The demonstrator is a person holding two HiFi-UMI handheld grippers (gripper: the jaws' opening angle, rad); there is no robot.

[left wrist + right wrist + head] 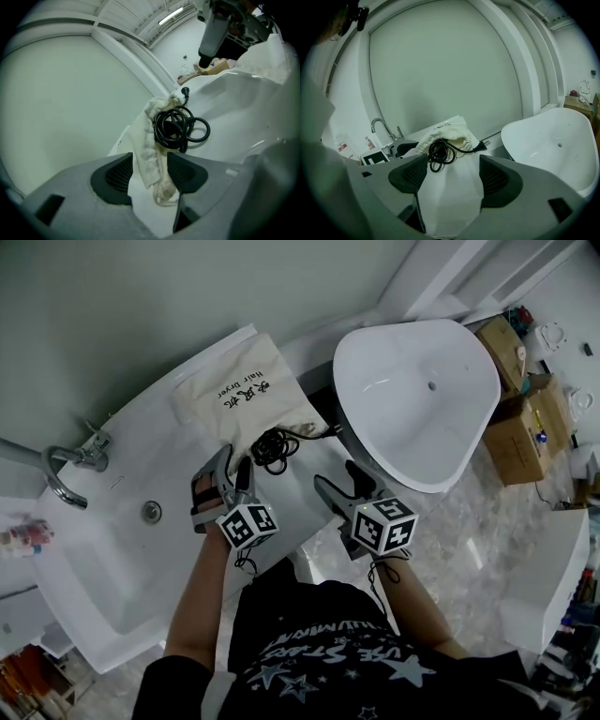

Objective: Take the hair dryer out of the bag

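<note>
Left gripper view: the left gripper point(149, 169) stands partly open astride the limp bag point(146, 140) at its gathered mouth, not pinching it; the cord coil point(179, 127) lies just beyond. The right gripper point(452, 177) gapes empty, bag ahead. The hair dryer, hidden inside, is probably rigid and heavyish: grasp its handle, not the floppy cord.

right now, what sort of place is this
Likely a bathroom or fittings showroom: a white ceramic sink with a curved chrome tap, a white oval tub beside it, brown cardboard boxes on the floor.
</note>
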